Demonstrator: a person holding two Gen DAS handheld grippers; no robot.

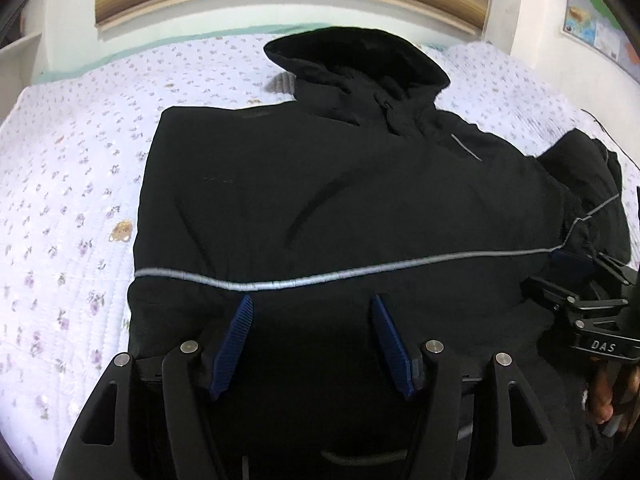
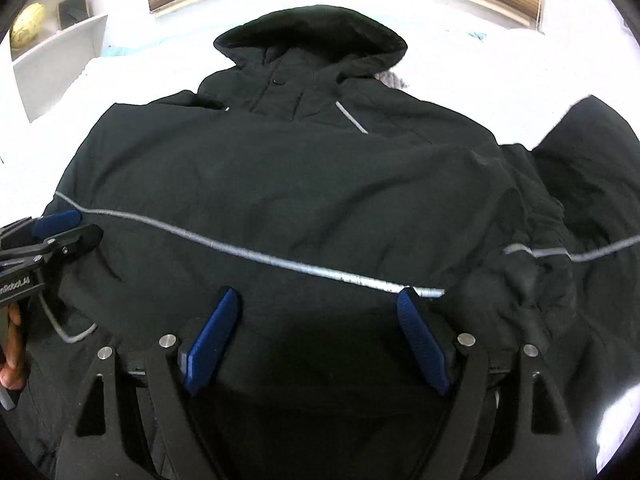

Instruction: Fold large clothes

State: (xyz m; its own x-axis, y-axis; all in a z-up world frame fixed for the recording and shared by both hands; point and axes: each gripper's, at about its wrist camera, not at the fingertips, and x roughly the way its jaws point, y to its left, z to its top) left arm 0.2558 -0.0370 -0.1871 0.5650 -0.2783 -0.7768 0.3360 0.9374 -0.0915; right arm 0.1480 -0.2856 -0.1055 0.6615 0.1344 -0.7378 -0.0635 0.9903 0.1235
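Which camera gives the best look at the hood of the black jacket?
The right wrist view: the black jacket's hood faces the camera squarely, its rim, collar and snap visible. The left wrist view shows that hood off-centre, slanted and darker, with little detail.

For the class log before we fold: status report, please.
Left gripper open, right gripper open, nothing held. Black jacket flat on bed, right sleeve bunched. Nothing in the way.

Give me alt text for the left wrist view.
A black hooded jacket lies spread on a floral bedspread, a grey reflective stripe across it. The open left tool hovers over its lower part; the right tool enters at right.
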